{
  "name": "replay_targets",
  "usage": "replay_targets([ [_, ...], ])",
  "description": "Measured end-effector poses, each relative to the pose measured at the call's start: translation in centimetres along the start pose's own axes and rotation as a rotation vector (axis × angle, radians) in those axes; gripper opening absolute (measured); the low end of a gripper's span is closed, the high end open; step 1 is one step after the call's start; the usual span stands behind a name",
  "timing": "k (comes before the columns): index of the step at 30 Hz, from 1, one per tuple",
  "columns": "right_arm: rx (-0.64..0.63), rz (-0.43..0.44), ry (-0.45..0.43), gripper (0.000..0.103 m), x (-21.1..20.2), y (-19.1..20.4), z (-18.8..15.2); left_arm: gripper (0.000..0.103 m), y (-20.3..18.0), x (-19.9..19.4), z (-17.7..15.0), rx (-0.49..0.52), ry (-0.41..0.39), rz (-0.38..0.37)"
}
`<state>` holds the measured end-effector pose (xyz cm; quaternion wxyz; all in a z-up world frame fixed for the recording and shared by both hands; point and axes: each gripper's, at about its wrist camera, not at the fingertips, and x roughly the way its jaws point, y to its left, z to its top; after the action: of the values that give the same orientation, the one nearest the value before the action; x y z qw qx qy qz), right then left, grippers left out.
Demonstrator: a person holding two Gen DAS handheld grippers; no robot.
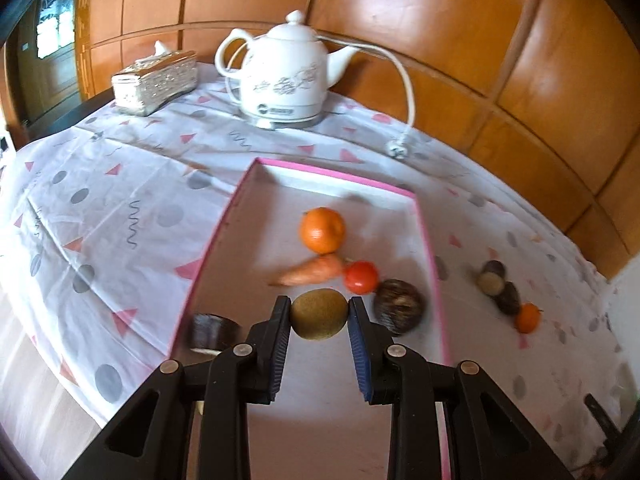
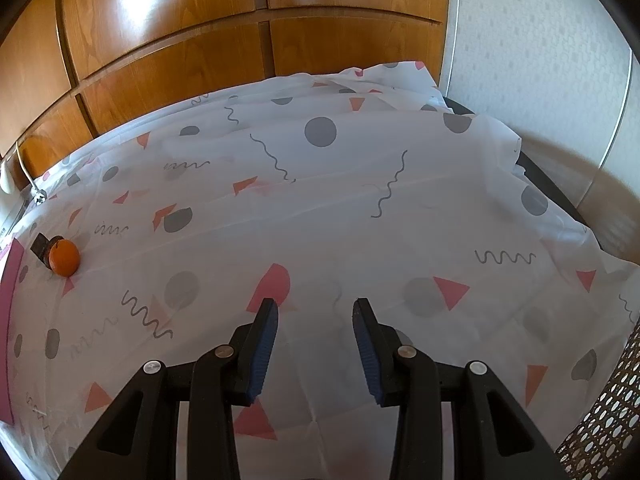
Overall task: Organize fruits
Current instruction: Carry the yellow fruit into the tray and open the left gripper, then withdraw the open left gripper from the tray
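The left gripper (image 1: 319, 307) holds a kiwi (image 1: 319, 314): its fingers (image 1: 282, 320) press on the fruit from both sides, above the near part of a shallow pink-rimmed tray (image 1: 430, 240). The tray rests on a table covered with a patterned white cloth (image 1: 120, 200).

Inside the tray lie an orange (image 1: 322, 230), a carrot (image 1: 312, 272) just in front of it, a tomato (image 1: 361, 277) touching the carrot's thick end, and a dark round fruit (image 1: 400, 306) beside the tomato. A dark cut piece (image 1: 212, 332) lies at the tray's near left edge.

Outside the tray, to its right, a cluster of dark round pieces (image 1: 496, 282) lies on the cloth with a small orange fruit (image 1: 527, 318) next to it.

At the far end of the table stand a white electric kettle (image 1: 284, 76) and a tissue box (image 1: 154, 82); the kettle's cord (image 1: 408, 80) ends in a plug on the cloth.

The right gripper (image 2: 316, 316) hangs over bare cloth with its fingers (image 2: 264, 344) apart and nothing between them.
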<state>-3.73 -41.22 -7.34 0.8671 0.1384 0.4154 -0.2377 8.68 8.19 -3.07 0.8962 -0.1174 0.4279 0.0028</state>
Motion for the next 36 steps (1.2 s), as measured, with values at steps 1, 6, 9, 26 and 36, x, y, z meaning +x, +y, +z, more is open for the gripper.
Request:
replay_targets([
  [1,-0.002,-0.002,-0.001,0.039,0.0,0.0,0.0,0.029,0.3,0.3,0.1,-0.004,-0.002,0.012],
  [6,-0.007,-0.003,0.001,0.039,0.0,0.1,0.0,0.029,1.2,2.3,0.4,-0.010,0.022,0.059],
  [9,-0.010,-0.005,0.001,0.039,0.0,0.1,0.0,0.030,1.4,3.0,0.5,-0.006,0.027,0.080],
  [26,-0.010,0.001,0.003,0.039,0.0,0.1,-0.1,0.047,0.1,-0.6,-1.5,-0.018,0.001,0.057],
  [36,-0.019,0.007,0.002,0.039,-0.1,0.5,-0.3,0.047,-0.4,-2.5,-2.8,-0.007,-0.012,0.040],
])
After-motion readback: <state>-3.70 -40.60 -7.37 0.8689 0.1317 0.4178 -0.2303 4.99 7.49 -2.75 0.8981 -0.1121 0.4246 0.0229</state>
